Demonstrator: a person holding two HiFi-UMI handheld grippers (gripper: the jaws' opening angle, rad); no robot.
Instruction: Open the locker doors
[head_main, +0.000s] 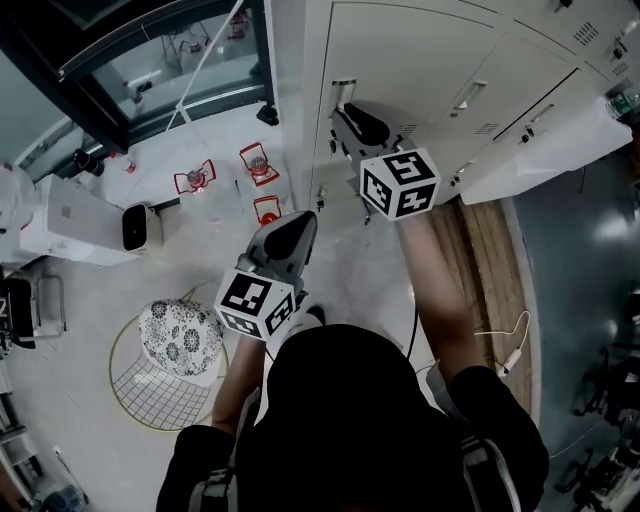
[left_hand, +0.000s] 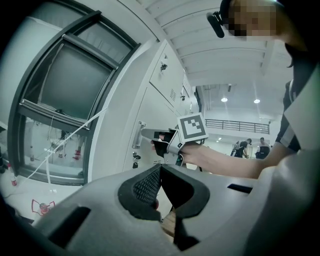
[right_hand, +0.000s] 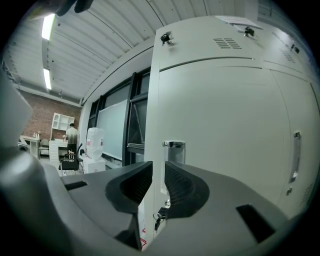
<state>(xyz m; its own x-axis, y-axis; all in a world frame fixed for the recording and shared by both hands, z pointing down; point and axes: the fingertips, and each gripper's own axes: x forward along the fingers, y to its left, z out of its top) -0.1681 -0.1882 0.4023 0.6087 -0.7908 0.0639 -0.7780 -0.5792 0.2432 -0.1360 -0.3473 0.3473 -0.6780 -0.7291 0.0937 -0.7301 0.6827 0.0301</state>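
Observation:
The white lockers (head_main: 420, 60) fill the top right of the head view. My right gripper (head_main: 350, 118) points level at the leftmost door, just short of its chrome handle (head_main: 343, 88). In the right gripper view the jaws (right_hand: 159, 167) stand open by a narrow gap with nothing between them; the handle (right_hand: 173, 150) shows beyond the tips, and a key (right_hand: 159, 218) hangs in the lock below. My left gripper (head_main: 290, 235) is held back from the lockers, shut and empty (left_hand: 159, 169). The left gripper view shows the right gripper (left_hand: 150, 136) beside the handle (left_hand: 140, 134).
A white door panel (head_main: 540, 150) juts out from the lockers at the right. A wire stool with a patterned cushion (head_main: 180, 335), a white box unit (head_main: 90, 220) and small red stands (head_main: 258, 165) sit on the floor at left. A big window (left_hand: 60, 100) adjoins the lockers.

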